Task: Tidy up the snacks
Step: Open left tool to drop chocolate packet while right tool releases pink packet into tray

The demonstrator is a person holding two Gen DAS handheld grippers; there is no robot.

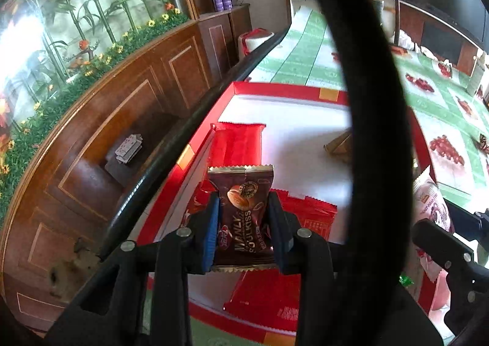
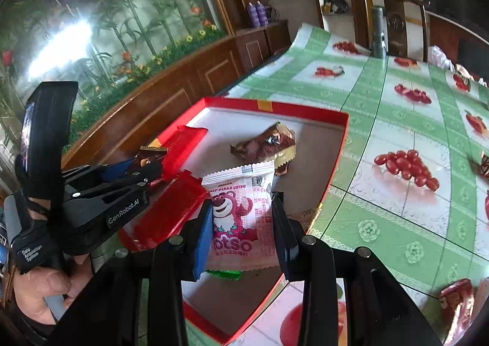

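Note:
My left gripper [image 1: 244, 208] is shut on a brown Soulkiss snack packet [image 1: 244, 217] and holds it above the left side of the red box [image 1: 275, 91], over red packets [image 1: 237, 144]. The left gripper also shows in the right wrist view [image 2: 146, 162]. My right gripper [image 2: 241, 214] is shut on a pink Lotso snack packet [image 2: 241, 208] and holds it over the red box [image 2: 339, 144]. A brown-and-gold packet [image 2: 269, 144] lies on the box's white floor. Red packets [image 2: 180, 147] lie along its left wall.
The box sits on a table with a green cherry-print cloth [image 2: 397, 120]. Loose snacks [image 2: 458, 300] lie on the cloth at the right. A wooden cabinet [image 2: 189, 83] stands beyond the table's left edge. A chair [image 2: 397, 22] stands at the far end.

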